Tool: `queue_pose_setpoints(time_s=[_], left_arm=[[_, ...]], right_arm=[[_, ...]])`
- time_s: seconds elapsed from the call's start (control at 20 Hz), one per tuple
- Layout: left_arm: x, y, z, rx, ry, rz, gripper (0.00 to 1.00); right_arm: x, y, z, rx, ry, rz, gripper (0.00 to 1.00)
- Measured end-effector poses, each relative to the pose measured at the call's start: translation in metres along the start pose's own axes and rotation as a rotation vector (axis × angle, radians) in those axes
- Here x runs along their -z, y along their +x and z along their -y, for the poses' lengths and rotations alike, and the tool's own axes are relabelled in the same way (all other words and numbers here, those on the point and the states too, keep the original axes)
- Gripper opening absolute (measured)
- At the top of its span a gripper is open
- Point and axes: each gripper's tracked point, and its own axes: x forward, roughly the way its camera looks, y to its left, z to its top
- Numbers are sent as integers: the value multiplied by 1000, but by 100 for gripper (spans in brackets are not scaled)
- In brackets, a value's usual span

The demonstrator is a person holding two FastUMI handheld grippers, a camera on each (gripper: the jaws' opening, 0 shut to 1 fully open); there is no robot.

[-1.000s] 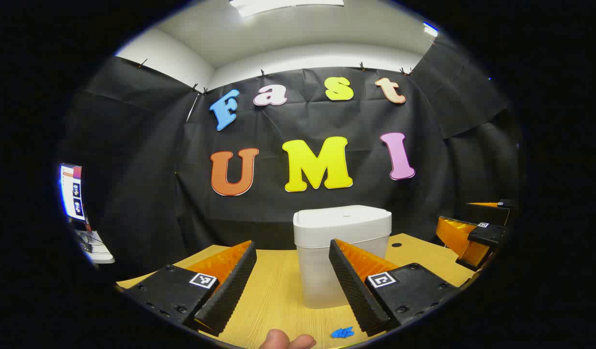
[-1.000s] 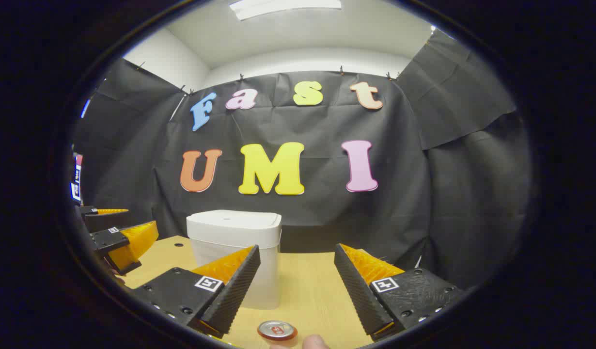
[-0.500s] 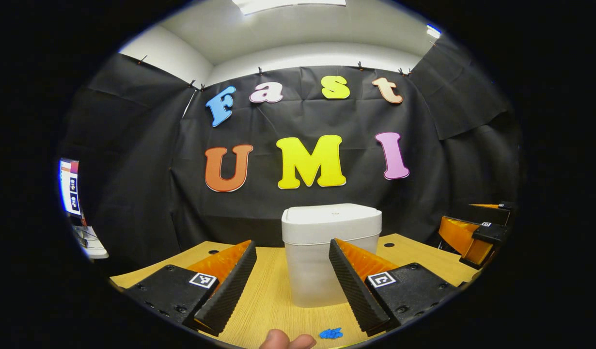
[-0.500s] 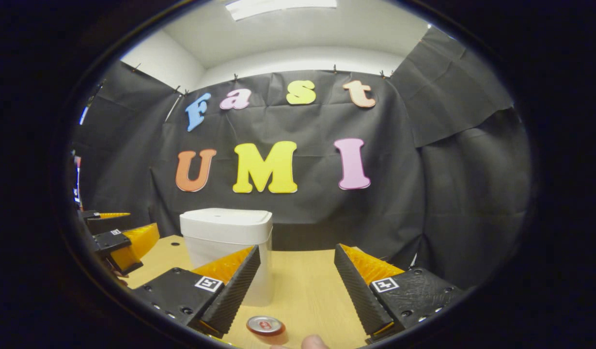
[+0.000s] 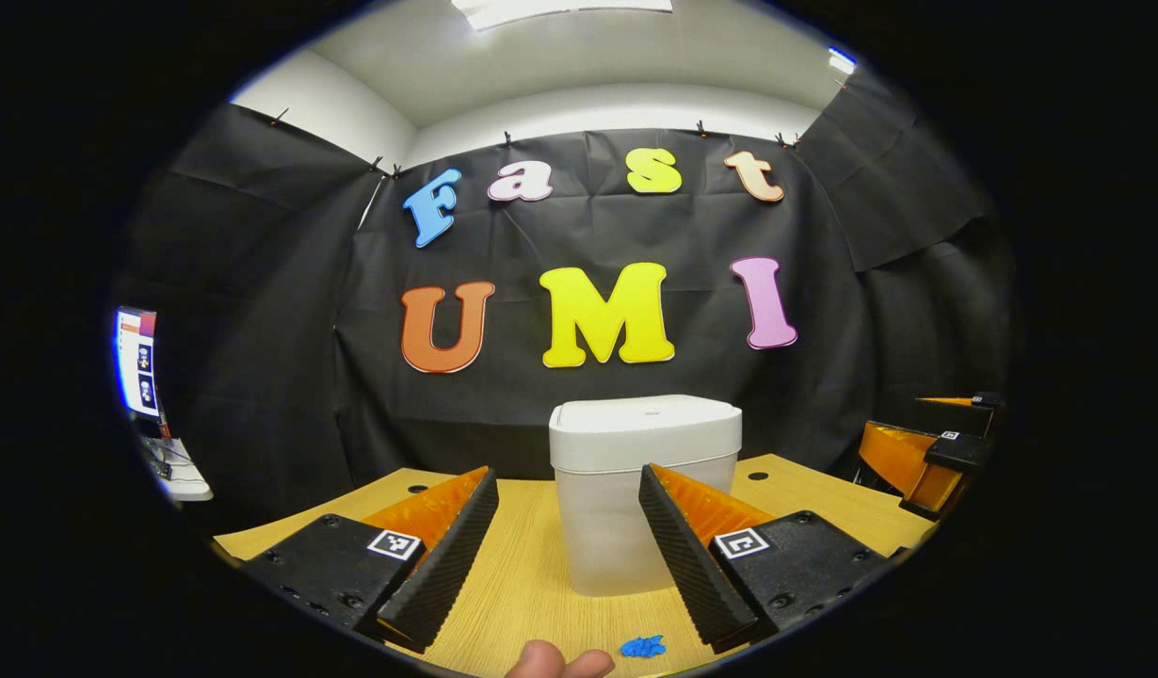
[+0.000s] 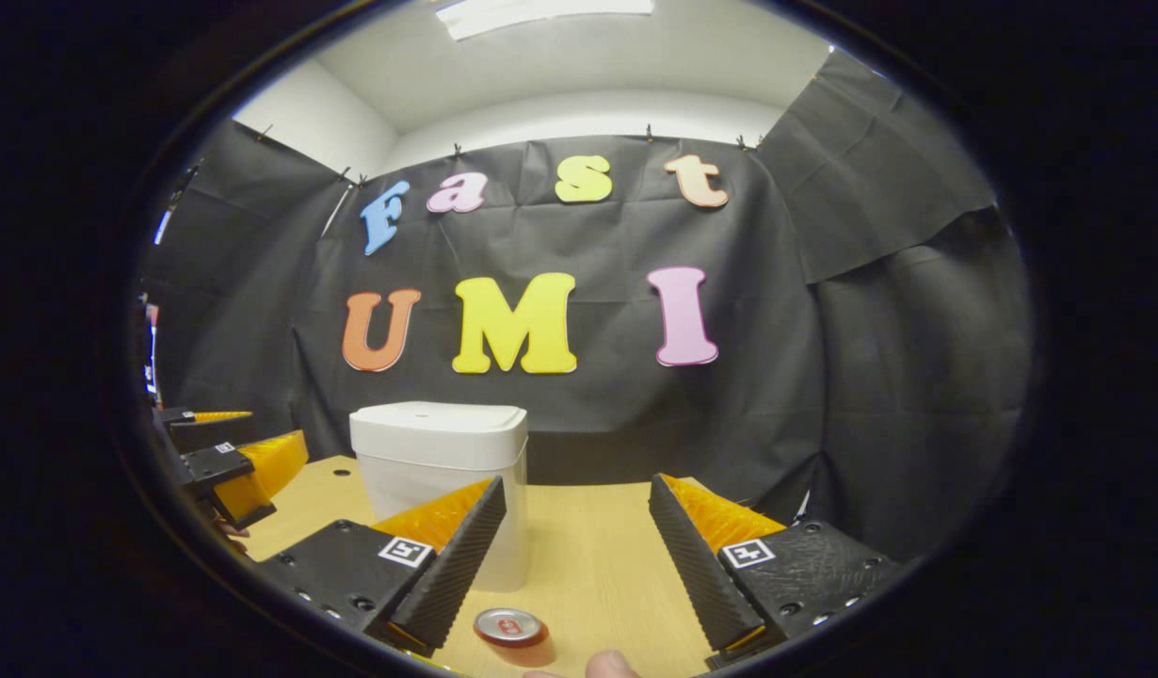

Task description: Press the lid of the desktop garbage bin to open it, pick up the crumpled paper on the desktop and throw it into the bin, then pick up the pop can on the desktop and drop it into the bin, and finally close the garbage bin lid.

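A white garbage bin (image 5: 635, 490) with its lid down stands on the wooden desk (image 5: 532, 574), straight ahead of my left gripper (image 5: 570, 556), which is open and holds nothing. A small blue crumpled paper (image 5: 642, 646) lies on the desk just below its fingers. In the right gripper view the bin (image 6: 442, 480) is ahead to the left. A pop can (image 6: 510, 634) stands upright close below my right gripper (image 6: 579, 556), which is open and empty. Each gripper also appears at the edge of the other's view: the right gripper (image 5: 927, 452), the left gripper (image 6: 231, 461).
A fingertip (image 5: 555, 662) shows at the bottom of the left gripper view and another fingertip (image 6: 607, 666) in the right gripper view. A lit screen (image 5: 136, 363) stands far left beyond the desk. Small round holes (image 5: 756, 476) mark the desk's back part.
Both views have shifted a little, so the bin sits slightly further left than a second ago. Over the last half second almost nothing moved. Both grippers stay open.
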Motion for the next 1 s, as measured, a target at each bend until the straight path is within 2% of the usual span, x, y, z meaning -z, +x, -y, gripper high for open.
queue_pose_setpoints(time_s=[0.5,0.75,1.0], left_arm=[[3,-2,-7,-8,2,10,97],[10,-4,-17,-15,2,0,97],[12,-7,-26,-21,7,0,97]], right_arm=[[0,13,-22,-73,4,1,93],[-26,33,-46,-165,-5,-17,94],[-59,66,-71,-220,-33,-6,94]])
